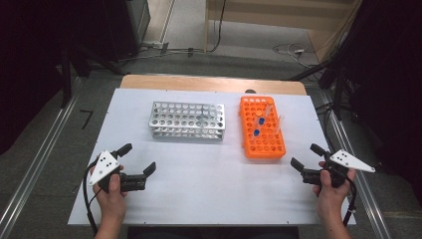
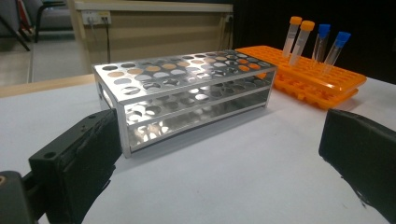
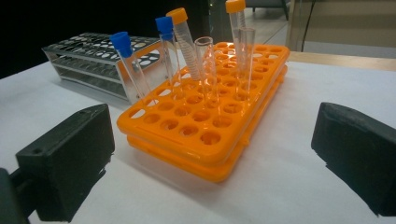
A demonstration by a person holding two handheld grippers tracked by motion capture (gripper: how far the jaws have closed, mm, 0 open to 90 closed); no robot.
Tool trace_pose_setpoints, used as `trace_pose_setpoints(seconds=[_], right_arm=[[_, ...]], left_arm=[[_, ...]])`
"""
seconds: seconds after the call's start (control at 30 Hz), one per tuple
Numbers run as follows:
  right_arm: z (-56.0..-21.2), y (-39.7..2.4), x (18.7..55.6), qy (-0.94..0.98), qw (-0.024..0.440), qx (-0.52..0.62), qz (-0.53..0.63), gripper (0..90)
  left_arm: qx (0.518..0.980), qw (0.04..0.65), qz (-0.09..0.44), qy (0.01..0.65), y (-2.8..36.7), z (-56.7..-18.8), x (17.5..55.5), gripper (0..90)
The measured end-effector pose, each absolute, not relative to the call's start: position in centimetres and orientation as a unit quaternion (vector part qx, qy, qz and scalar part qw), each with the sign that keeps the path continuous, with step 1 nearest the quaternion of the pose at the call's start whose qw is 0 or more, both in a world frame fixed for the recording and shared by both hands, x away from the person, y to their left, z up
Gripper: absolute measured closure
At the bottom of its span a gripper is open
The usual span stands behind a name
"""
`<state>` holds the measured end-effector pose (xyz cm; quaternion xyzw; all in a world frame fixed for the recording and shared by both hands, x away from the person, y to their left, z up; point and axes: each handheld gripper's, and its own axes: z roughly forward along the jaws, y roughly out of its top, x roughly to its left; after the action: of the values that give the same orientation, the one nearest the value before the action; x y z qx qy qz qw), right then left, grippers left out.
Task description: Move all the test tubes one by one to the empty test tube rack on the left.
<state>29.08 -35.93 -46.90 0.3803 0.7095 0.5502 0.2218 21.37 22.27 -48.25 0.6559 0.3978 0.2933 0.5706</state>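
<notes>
High view: the left gripper (image 1: 138,158) sits in the lower left of the frame and the right gripper (image 1: 307,156) in the lower right, each held in a hand just above the white table (image 1: 209,179). Both have their jaws spread wide with nothing between them.

The orange rack (image 1: 261,128) lies right of centre in the upper half of the frame, up and to the left of the right gripper and apart from it. The metal rack (image 1: 187,120) lies at centre left, its long side running across the frame, up and to the right of the left gripper and apart from it. A strip of bare table separates the two racks.

In the right gripper view, the orange rack sits at centre between the two black jaws and beyond them. Two blue-capped tubes (image 3: 132,65), two orange-capped tubes (image 3: 187,43) and uncapped clear tubes (image 3: 207,67) stand in it, some leaning. The metal rack shows in the upper left behind it.

In the left gripper view, the metal rack, its holes empty, fills the centre, its near corner just beyond the left jaw. The orange rack is in the upper right.
</notes>
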Motion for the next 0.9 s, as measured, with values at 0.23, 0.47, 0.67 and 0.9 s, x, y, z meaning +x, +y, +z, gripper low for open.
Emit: trace_pose_setpoints(seconds=[0.23, 0.47, 0.67, 0.9], right_arm=[[-46.4, -35.2, 29.8, 0.714, 0.214, 0.385, 0.544, 1.8], [-45.9, -34.4, 31.5, 0.72, 0.195, 0.383, 0.544, 4.4], [-46.0, -32.9, 33.6, 0.736, 0.197, 0.388, 0.52, 15.3], [-46.8, -31.7, 35.3, 0.741, 0.188, 0.397, 0.508, 32.1]], left_arm=[[0.654, 0.573, 0.293, 0.398, 22.2, -48.2, 21.2, 0.0], [0.67, 0.56, 0.296, 0.386, 21.6, -47.9, 21.2, 0.0], [0.684, 0.545, 0.302, 0.379, 21.0, -47.8, 21.2, 0.0], [0.692, 0.547, 0.286, 0.373, 20.4, -48.1, 21.5, 0.0]])
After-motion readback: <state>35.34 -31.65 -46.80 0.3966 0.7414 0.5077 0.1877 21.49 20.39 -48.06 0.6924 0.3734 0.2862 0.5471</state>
